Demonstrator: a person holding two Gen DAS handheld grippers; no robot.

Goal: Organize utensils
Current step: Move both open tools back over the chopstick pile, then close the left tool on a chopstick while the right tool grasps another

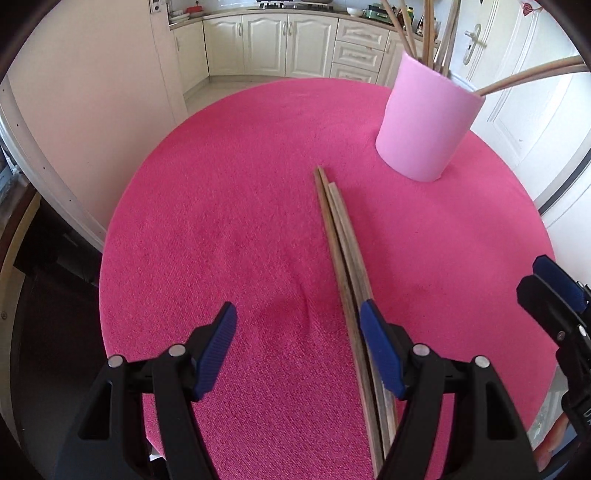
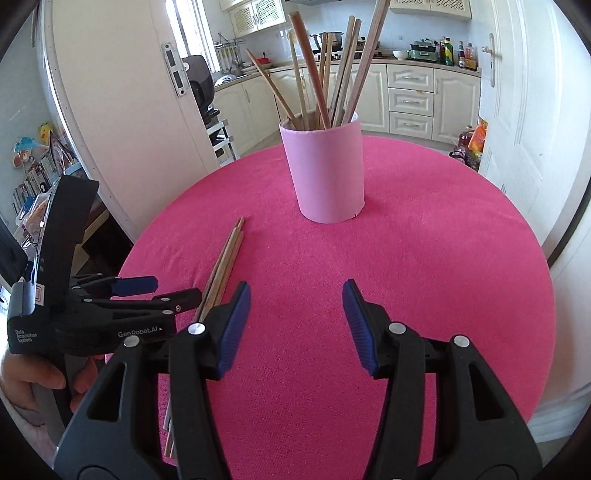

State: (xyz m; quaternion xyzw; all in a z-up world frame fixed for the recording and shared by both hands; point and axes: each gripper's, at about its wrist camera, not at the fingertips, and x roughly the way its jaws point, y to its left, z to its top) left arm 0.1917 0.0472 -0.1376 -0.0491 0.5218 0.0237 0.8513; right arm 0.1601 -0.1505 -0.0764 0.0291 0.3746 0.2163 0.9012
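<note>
The chopsticks point(image 1: 341, 236) lie bundled on the pink tabletop point(image 1: 221, 221), near the holder point(image 1: 424, 129); light, stiff, likely slippery, best pinched mid-length; the left gripper point(image 1: 299, 343) and right gripper point(image 2: 295, 325) show jaws wide, empty.

Left gripper point(image 1: 298, 341) seen from behind, jaws spread wide, nothing pressed between blue pads point(image 1: 218, 349). Round bench covered by pink cloth point(image 1: 229, 221). Bundle of wooden chopsticks point(image 1: 345, 258) laid flat on cloth, running from near pink holder toward camera, near ends hidden under right-hand pad. Pink cylindrical holder point(image 1: 424, 122) stood upright at far right of bench, more sticks point(image 1: 404, 27) fanned out of its top. Right gripper point(image 1: 554, 299) glimpsed at right edge. White kitchen cabinets point(image 1: 266, 44) noted beyond bench.
</note>
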